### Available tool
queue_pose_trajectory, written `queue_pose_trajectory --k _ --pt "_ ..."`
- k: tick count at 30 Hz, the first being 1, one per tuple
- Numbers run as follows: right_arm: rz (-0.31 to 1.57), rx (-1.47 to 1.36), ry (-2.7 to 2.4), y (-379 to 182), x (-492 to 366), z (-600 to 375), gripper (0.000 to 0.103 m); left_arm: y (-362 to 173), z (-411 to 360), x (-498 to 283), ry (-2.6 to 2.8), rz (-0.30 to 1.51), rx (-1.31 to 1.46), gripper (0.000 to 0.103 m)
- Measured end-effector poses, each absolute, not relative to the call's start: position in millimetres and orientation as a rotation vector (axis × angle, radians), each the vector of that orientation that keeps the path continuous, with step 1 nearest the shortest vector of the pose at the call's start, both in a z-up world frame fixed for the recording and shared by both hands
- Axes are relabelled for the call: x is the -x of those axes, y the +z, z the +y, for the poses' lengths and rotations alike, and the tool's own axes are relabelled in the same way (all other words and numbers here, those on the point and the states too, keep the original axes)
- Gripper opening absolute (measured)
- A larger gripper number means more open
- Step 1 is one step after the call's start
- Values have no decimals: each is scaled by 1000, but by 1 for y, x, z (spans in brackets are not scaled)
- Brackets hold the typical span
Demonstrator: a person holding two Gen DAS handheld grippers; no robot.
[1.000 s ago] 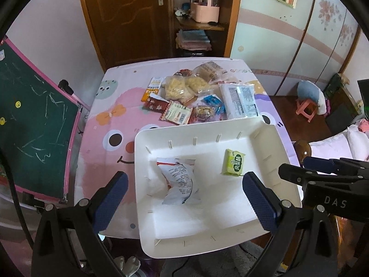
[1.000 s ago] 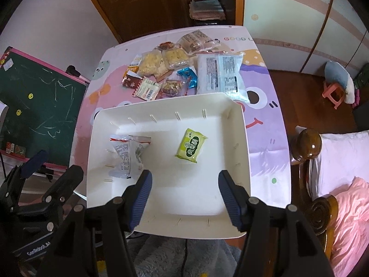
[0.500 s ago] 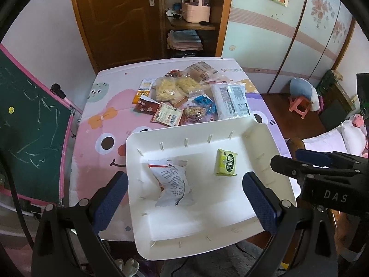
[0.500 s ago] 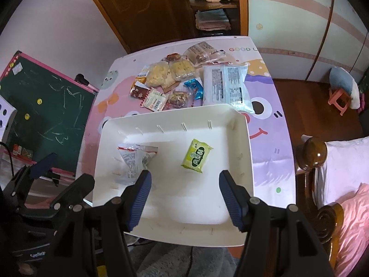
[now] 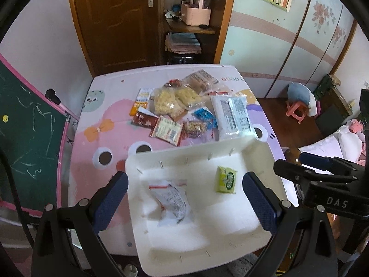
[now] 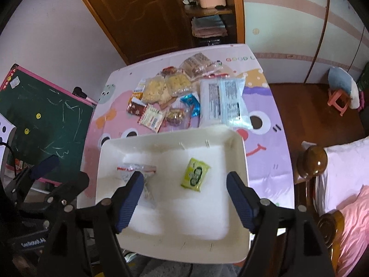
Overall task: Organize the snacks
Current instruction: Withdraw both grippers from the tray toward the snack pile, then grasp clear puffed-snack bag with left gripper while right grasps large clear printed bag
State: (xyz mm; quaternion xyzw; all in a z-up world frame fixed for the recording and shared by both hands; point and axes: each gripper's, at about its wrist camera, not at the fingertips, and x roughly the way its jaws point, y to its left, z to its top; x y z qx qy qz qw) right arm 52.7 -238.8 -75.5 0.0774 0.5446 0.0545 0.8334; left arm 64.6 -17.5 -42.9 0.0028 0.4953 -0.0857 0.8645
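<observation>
Right, I have both grippers hanging above the near end of the table [image 5: 92,138], neither touching anything. My left gripper [image 5: 184,198] has its jaws spread wide with nothing between them, and my right gripper [image 6: 184,198] is likewise released and empty. Under them sits the white tray [image 5: 230,150], which holds two snacks well apart: a white packet with a red strip [image 5: 171,198] at about 9 o'clock on the tray floor, and a green packet [image 6: 195,174] toward 2 o'clock. Beyond the tray's far rim, at 12 o'clock, the remaining snack pile [image 6: 170,97] lies loose on the cartoon tablecloth, with a large white pack [image 6: 221,101] on its right edge, almost touching the tray's far corner. A green chalkboard [image 6: 46,120] leans at 9 o'clock beside the table.
</observation>
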Motion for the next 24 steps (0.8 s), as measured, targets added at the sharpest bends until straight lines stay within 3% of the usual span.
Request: queue_pose_trajectory --k 15,24 --pt "1101 -106 54 -64 -113 -242 86 -20 -5 -152 -158 977 -44 99" --pt "1126 -70 4 -83 -168 -257 93 -37 1 -222 -165 1009 -52 99"
